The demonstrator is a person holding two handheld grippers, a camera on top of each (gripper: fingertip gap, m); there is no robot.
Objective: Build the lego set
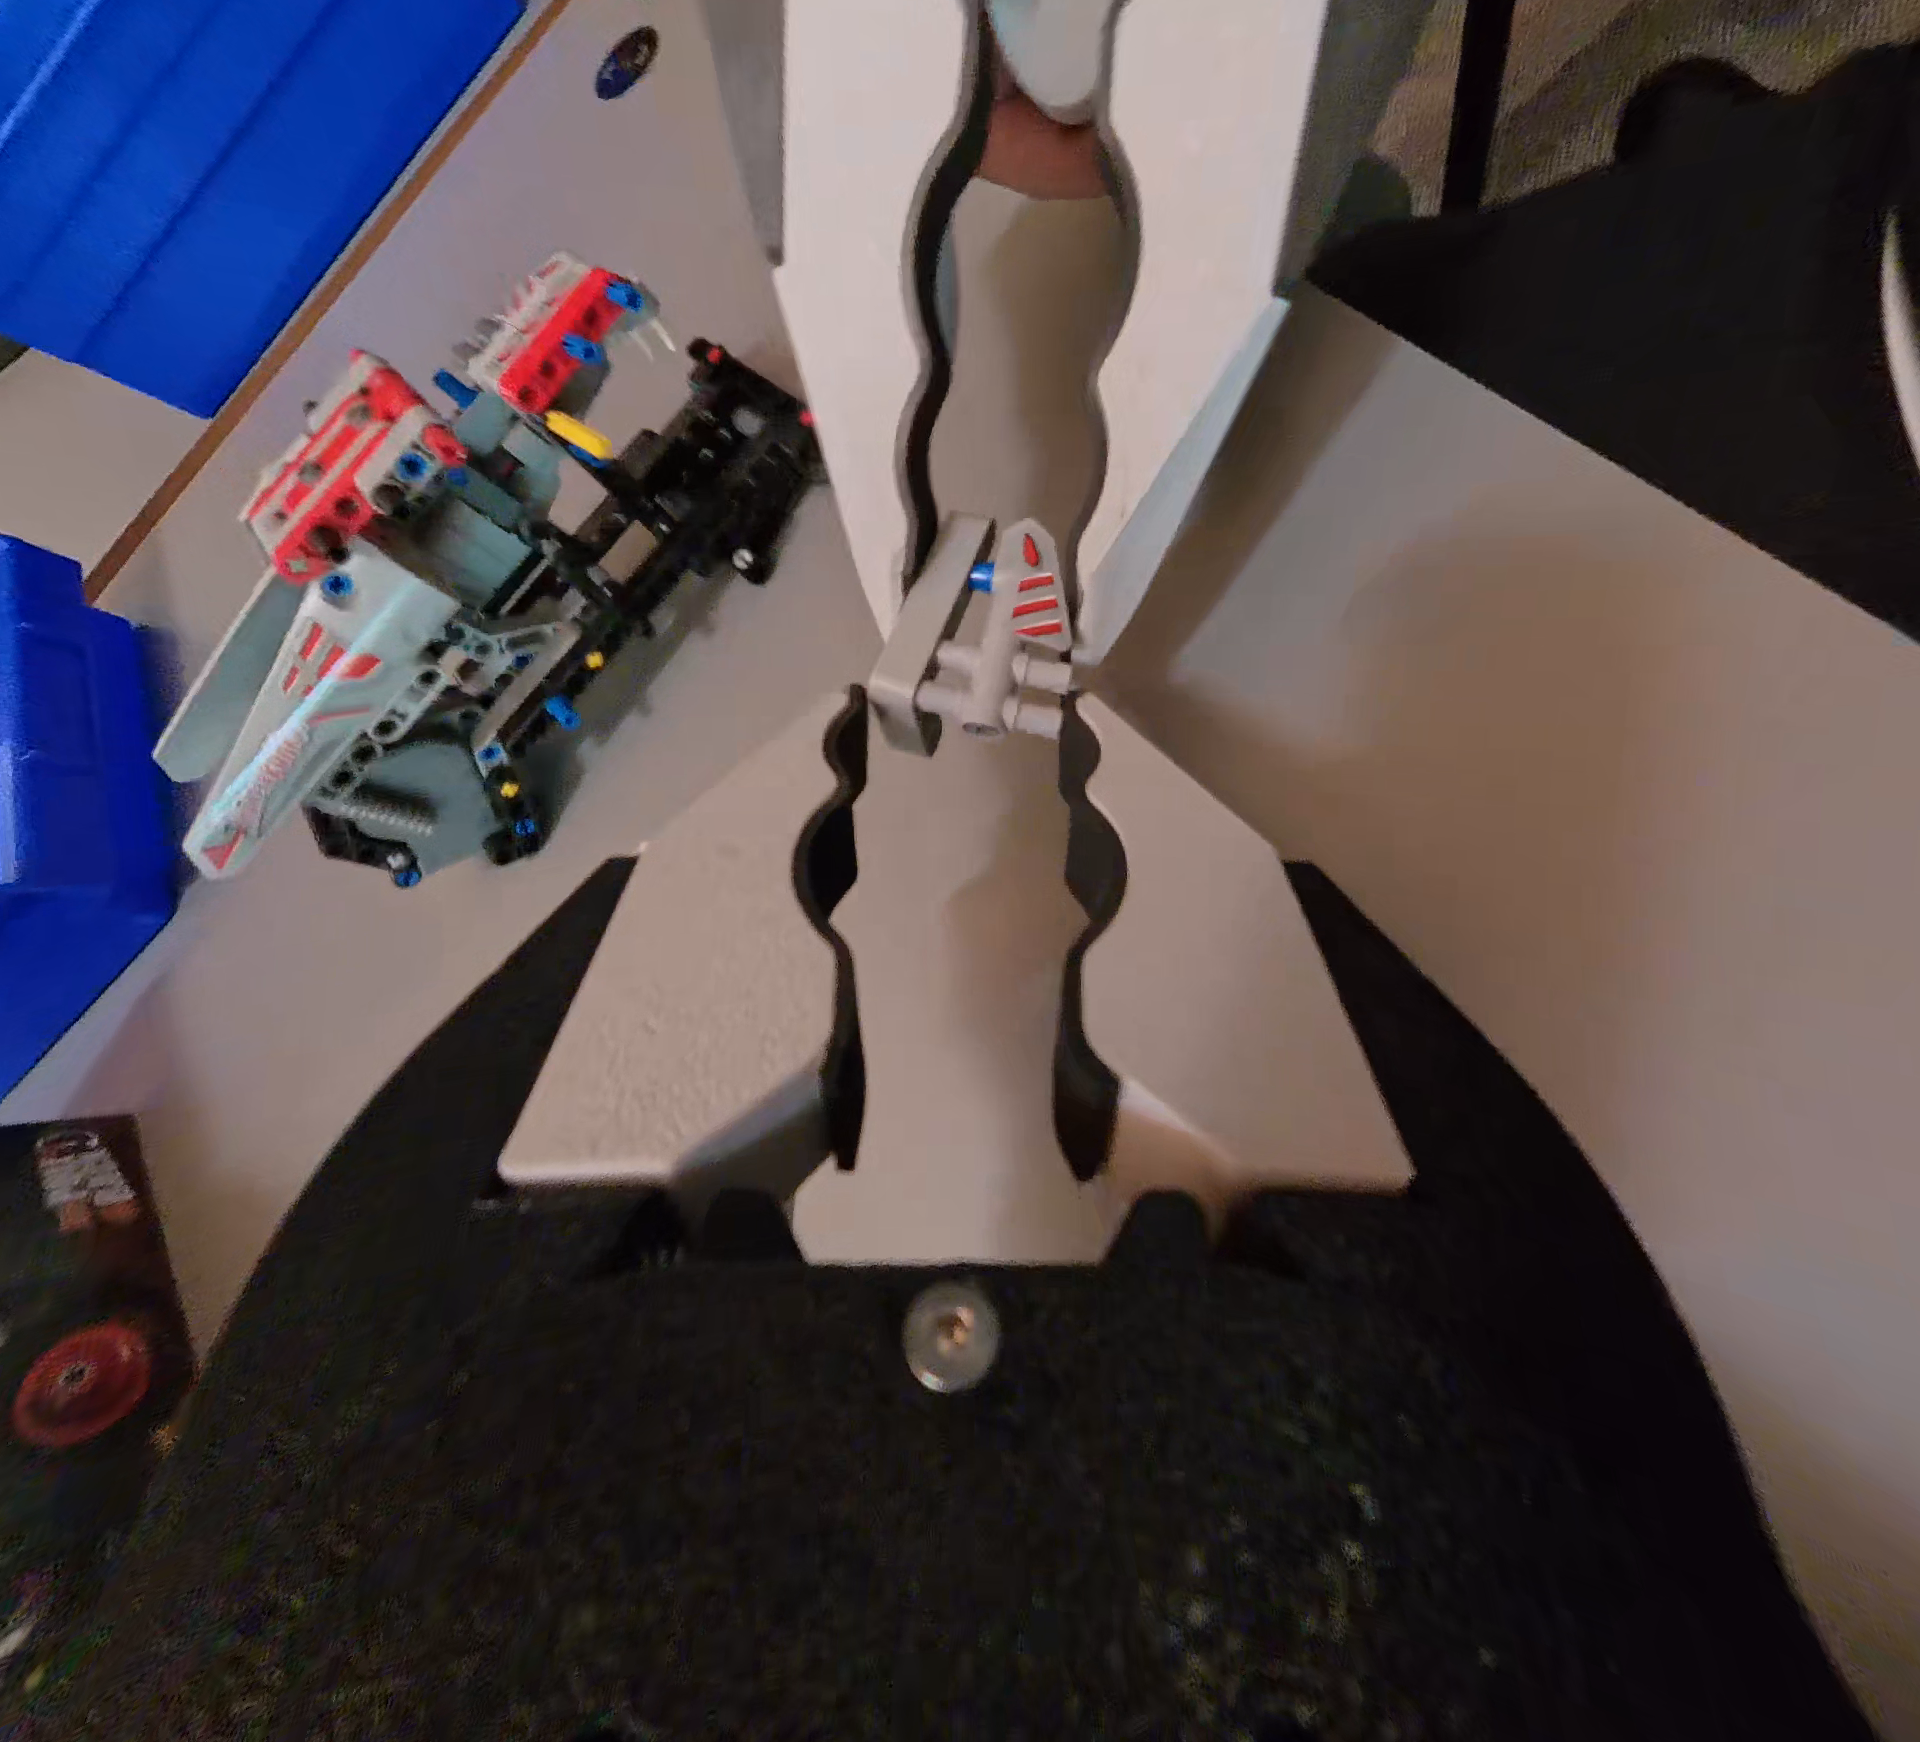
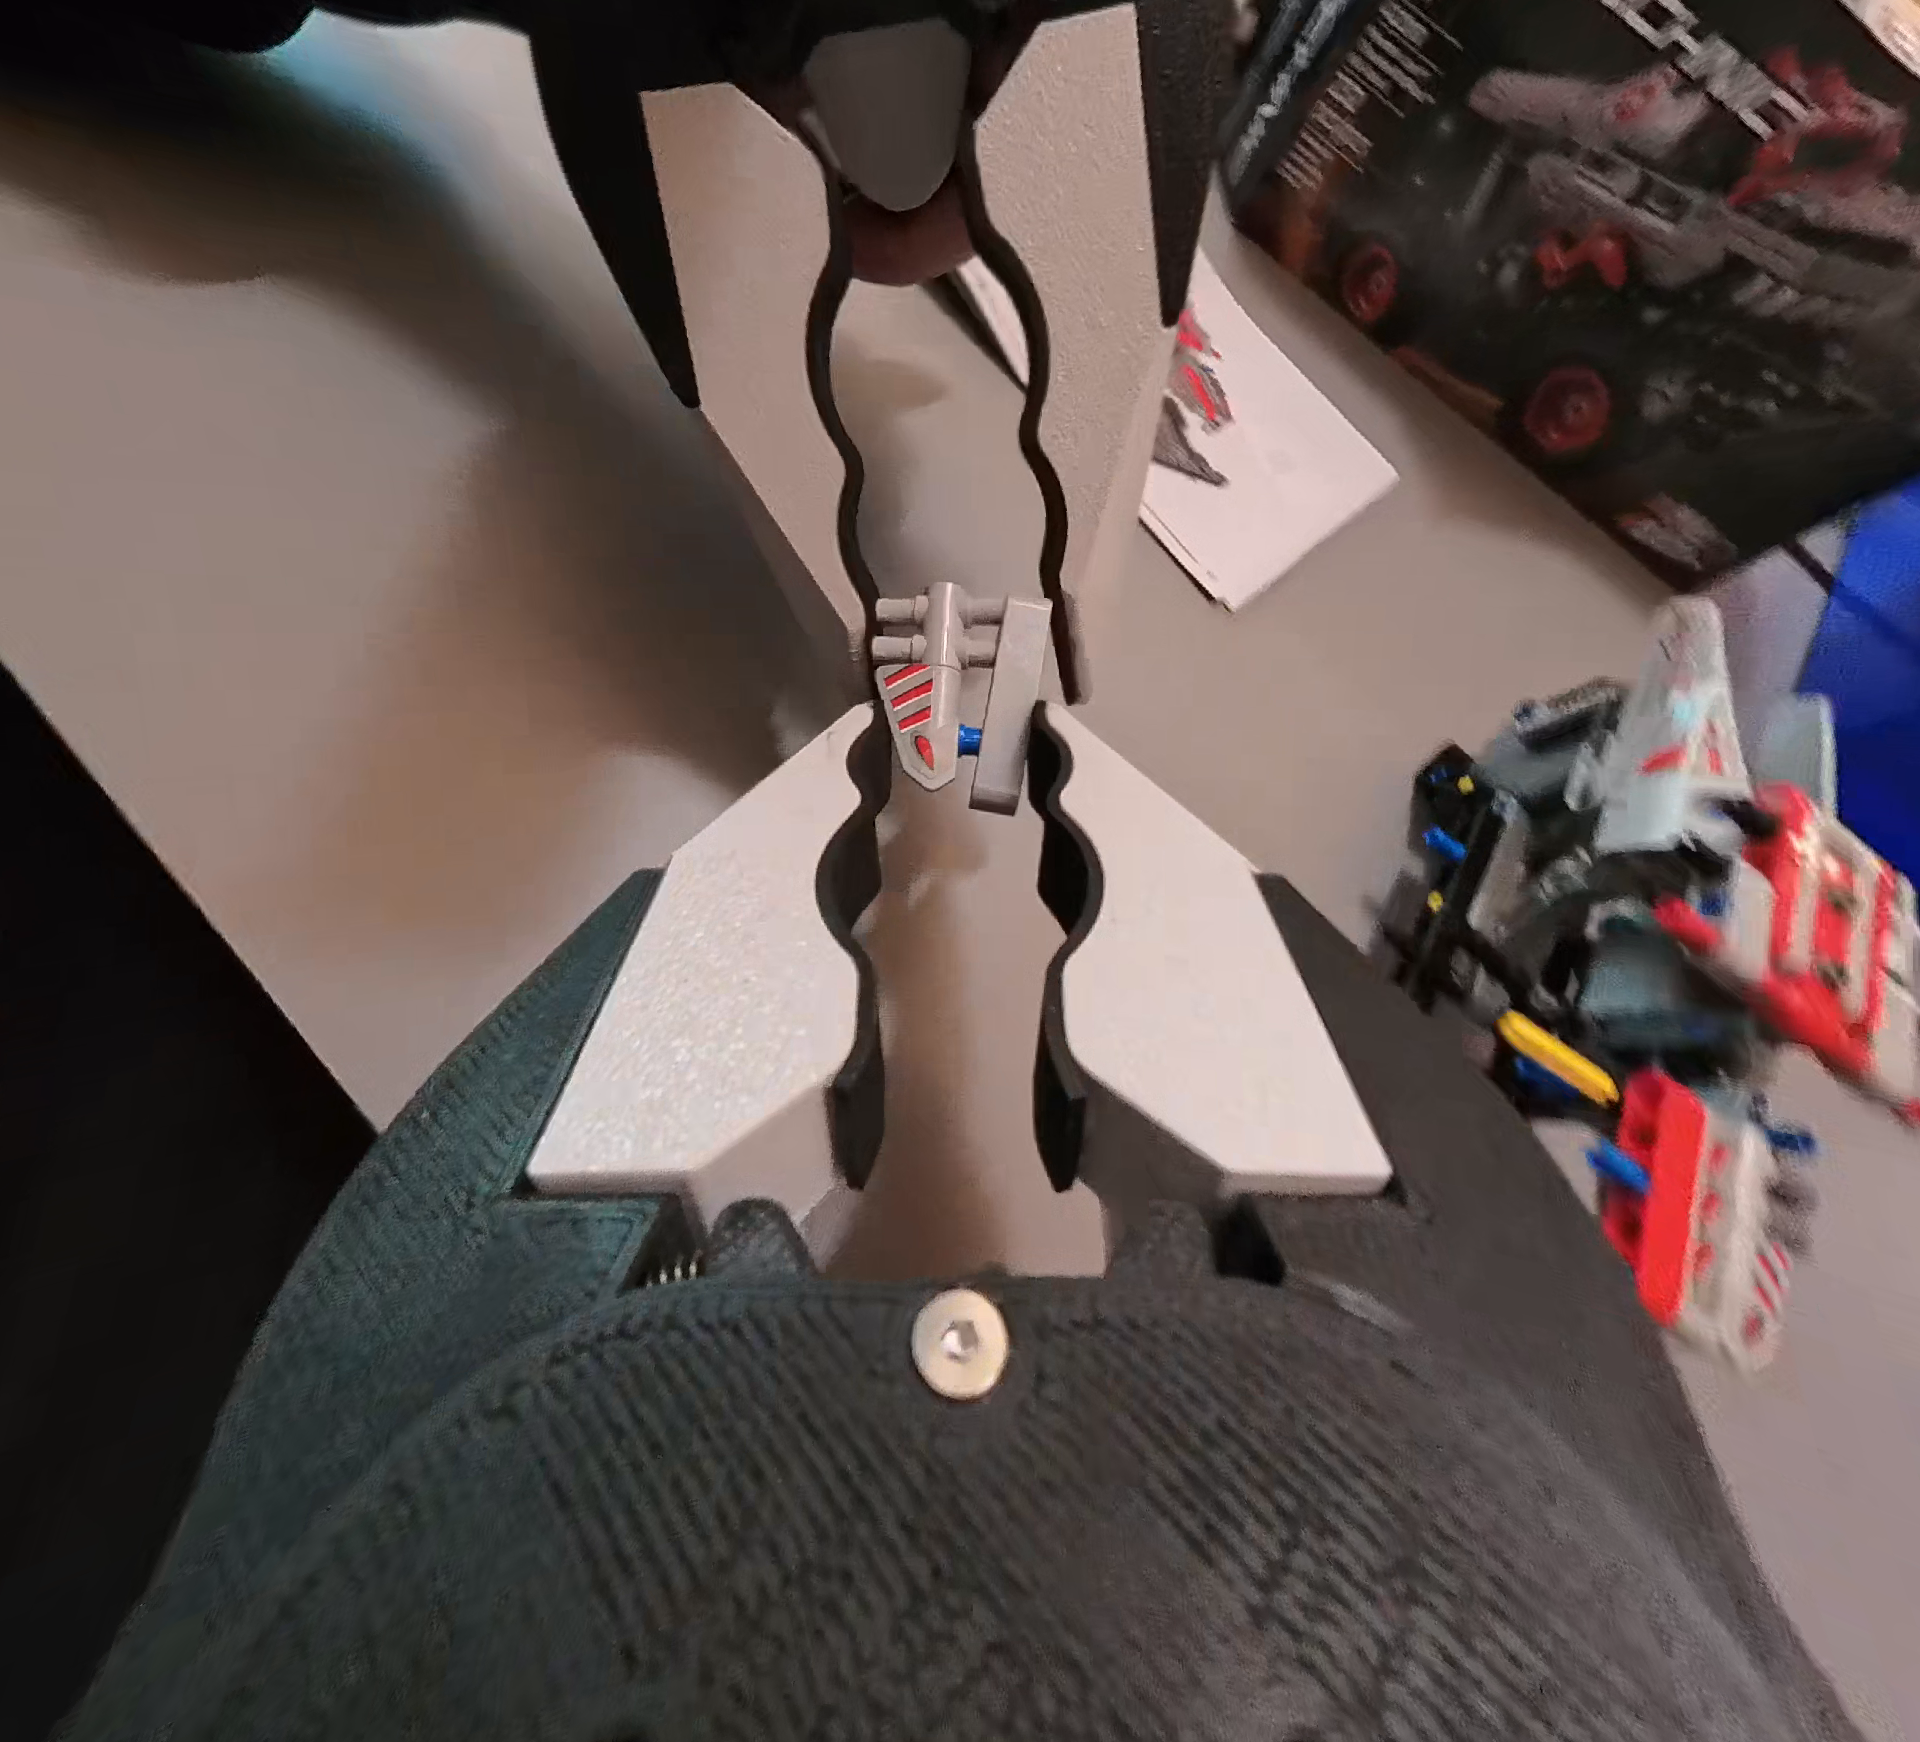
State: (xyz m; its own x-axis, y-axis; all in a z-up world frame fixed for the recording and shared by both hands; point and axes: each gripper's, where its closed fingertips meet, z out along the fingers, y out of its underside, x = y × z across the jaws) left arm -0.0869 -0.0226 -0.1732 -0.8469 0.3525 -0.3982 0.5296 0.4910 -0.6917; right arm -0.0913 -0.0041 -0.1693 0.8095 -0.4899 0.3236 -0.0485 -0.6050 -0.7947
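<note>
the left gripper (image 1: pixel 961 716) and right gripper (image 2: pixel 951 736) meet tip to tip above the counter (image 1: pixel 1455 653), jaws of both narrowed onto one small grey lego piece (image 1: pixel 977 643) with red stripes and a blue pin, held off the surface. the half-built lego vehicle (image 1: pixel 457 580) rests on the counter to the left, near blue bins (image 1: pixel 208 82). the set's box (image 2: pixel 1621 165) and a booklet (image 2: pixel 1257 456) lie far right in the right wrist view.

Setting: an indoor hobby or lab workstation. Evidence: a pale grey laminate tabletop (image 1: pixel 1455 757); blue plastic storage bins (image 1: pixel 239 82) at 10 o'clock in the left wrist view; a dark printed cardboard set box (image 2: pixel 1621 165) at 1 o'clock and a white paper instruction booklet (image 2: pixel 1268 487) in the right wrist view; speckled carpet (image 1: pixel 1683 30) beyond the table edge.
</note>
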